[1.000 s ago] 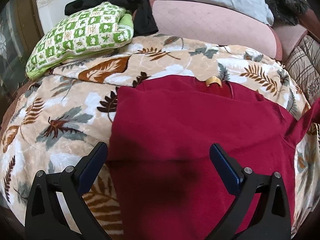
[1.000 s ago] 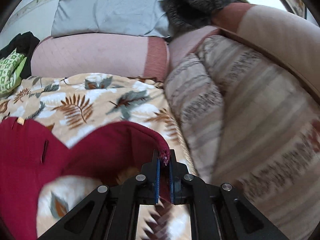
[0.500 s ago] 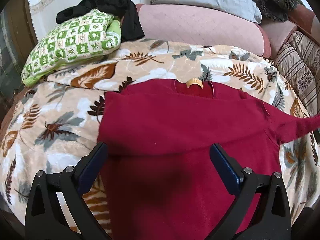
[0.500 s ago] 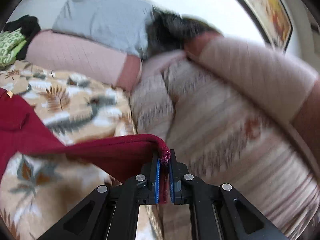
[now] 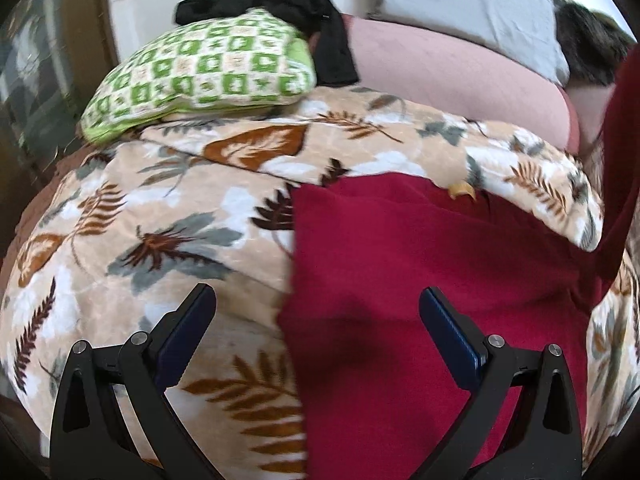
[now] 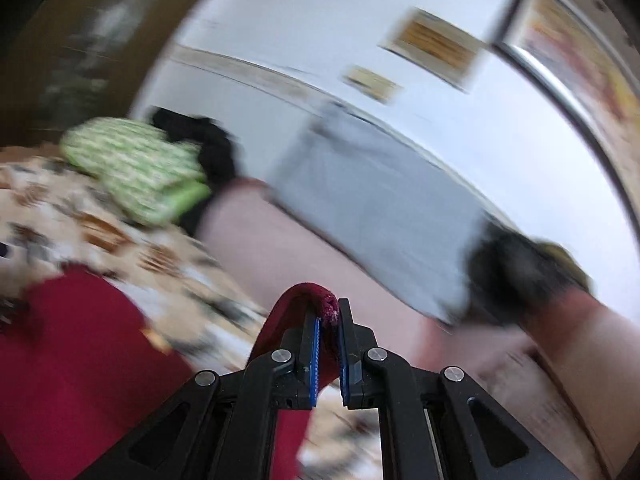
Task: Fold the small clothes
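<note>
A dark red sweater point(image 5: 420, 280) lies spread on a leaf-patterned blanket point(image 5: 180, 220), its collar tag toward the far side. My left gripper point(image 5: 318, 304) hovers open over the sweater's left edge, nothing between its fingers. In the right wrist view my right gripper point(image 6: 329, 316) is shut on the sweater's sleeve cuff point(image 6: 320, 300), lifted well above the blanket. In the left wrist view that raised sleeve point(image 5: 624, 160) hangs as a red band at the right edge. The sweater's body point(image 6: 80, 340) shows blurred at lower left in the right wrist view.
A green-and-white checked pillow point(image 5: 208, 68) with a black garment point(image 5: 304, 12) behind it lies at the far left of the blanket. A pink cushion point(image 5: 448, 76), a grey pillow point(image 5: 472, 8) and a dark furry item point(image 5: 588, 44) line the back by a white wall.
My right gripper swung up and leftward with the sleeve cuff, the view turning from the striped cushion to the wall. The left gripper shifted left, so the sweater sits more to the right.
</note>
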{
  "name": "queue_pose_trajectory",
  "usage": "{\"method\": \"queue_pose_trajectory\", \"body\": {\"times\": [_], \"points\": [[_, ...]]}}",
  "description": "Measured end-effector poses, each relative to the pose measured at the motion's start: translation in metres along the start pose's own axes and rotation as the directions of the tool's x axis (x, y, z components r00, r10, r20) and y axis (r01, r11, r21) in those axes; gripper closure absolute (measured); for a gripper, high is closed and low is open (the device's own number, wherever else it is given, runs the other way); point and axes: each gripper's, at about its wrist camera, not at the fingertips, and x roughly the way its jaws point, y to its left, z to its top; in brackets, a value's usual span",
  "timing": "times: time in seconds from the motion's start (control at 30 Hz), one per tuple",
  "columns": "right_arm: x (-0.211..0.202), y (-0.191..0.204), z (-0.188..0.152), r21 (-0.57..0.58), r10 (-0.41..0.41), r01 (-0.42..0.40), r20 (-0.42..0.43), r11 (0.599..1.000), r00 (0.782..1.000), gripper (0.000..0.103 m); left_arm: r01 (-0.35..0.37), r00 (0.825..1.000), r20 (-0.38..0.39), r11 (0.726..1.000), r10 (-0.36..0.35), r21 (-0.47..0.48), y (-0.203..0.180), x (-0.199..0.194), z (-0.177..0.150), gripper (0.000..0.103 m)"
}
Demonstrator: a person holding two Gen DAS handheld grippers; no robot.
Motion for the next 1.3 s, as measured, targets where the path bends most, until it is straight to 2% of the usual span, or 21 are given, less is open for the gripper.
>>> {"method": "queue_pose_trajectory", "body": {"times": [0.07,0.13,0.23,0.3,0.37,0.43,0.47,0.5,0.6,0.7,0.77,0.8,0.87,0.93,1.0,1.07,1.17,1.23,1.3], "points": [[0.019,0.031,0.013,-0.031,0.093,-0.093,0.018,0.995,0.995,0.096,-0.003,1.000,0.007,1.000,0.003,-0.031,0.013,-0.001,0.001,0.001],[0.038,0.073,0.020,-0.070,0.205,-0.203,0.015,0.977,0.979,0.096,-0.010,1.000,0.015,0.999,0.010,-0.054,0.025,-0.002,0.002,0.001],[0.067,0.131,0.019,-0.107,0.342,-0.343,-0.025,0.933,0.939,0.096,-0.023,1.000,0.020,0.997,0.024,-0.068,0.038,-0.002,0.002,0.001],[0.096,0.166,0.011,-0.078,0.418,-0.425,-0.087,0.902,0.904,0.096,-0.029,0.999,0.016,0.997,0.030,-0.078,0.043,0.001,0.002,0.001],[0.127,0.193,0.001,-0.009,0.498,-0.509,-0.194,0.861,0.845,0.096,-0.028,1.000,0.001,0.996,0.028,-0.085,0.047,0.007,0.002,0.001],[0.149,0.201,-0.009,0.107,0.610,-0.605,-0.255,0.789,0.750,0.096,-0.022,1.000,-0.005,0.996,0.022,-0.082,0.047,0.010,0.002,0.001],[0.149,0.199,-0.012,0.144,0.626,-0.611,-0.252,0.779,0.738,0.094,-0.021,1.000,-0.004,0.997,0.021,-0.077,0.046,0.012,0.003,0.001],[0.149,0.190,-0.015,0.187,0.634,-0.606,-0.239,0.773,0.735,0.089,-0.020,1.000,-0.003,0.997,0.020,-0.075,0.044,0.013,0.003,0.001],[0.137,0.144,-0.027,0.316,0.615,-0.545,-0.192,0.776,0.765,0.083,0.020,1.000,-0.009,0.996,-0.021,-0.083,0.038,0.019,0.008,0.001],[0.113,0.088,-0.053,0.442,0.601,-0.491,-0.149,0.751,0.785,0.066,0.074,0.997,-0.006,0.991,-0.075,-0.115,0.031,0.024,0.014,0.001],[0.102,0.068,-0.066,0.461,0.572,-0.455,-0.151,0.762,0.806,0.058,0.095,0.995,-0.009,0.987,-0.097,-0.127,0.025,0.027,0.018,0.001],[0.095,0.060,-0.077,0.467,0.561,-0.435,-0.168,0.769,0.811,0.058,0.104,0.994,-0.012,0.986,-0.106,-0.127,0.021,0.028,0.019,0.001],[0.090,0.051,-0.084,0.470,0.560,-0.421,-0.205,0.776,0.803,0.058,0.103,0.994,-0.012,0.988,-0.105,-0.111,0.012,0.030,0.022,0.001],[0.082,0.042,-0.093,0.480,0.540,-0.385,-0.240,0.789,0.807,0.058,0.093,0.995,-0.012,0.992,-0.095,-0.089,0.005,0.032,0.024,0.001],[0.070,0.031,-0.106,0.486,0.493,-0.325,-0.273,0.812,0.826,0.058,0.076,0.997,-0.016,0.995,-0.077,-0.067,0.000,0.036,0.025,0.001],[0.055,0.017,-0.127,0.520,0.467,-0.272,-0.291,0.810,0.835,0.058,0.065,0.998,-0.021,0.996,-0.066,-0.054,-0.003,0.041,0.025,0.001],[0.037,0.012,-0.159,0.549,0.462,-0.230,-0.331,0.803,0.823,0.057,0.058,0.998,-0.028,0.997,-0.060,-0.048,-0.005,0.049,0.024,0.001],[0.032,0.026,-0.182,0.534,0.471,-0.221,-0.391,0.816,0.791,0.058,0.055,0.998,-0.039,0.998,-0.056,-0.045,-0.009,0.054,0.023,0.001],[0.033,0.039,-0.192,0.520,0.470,-0.220,-0.416,0.825,0.778,0.058,0.047,0.998,-0.047,0.998,-0.049,-0.040,-0.013,0.058,0.021,0.001]]}}
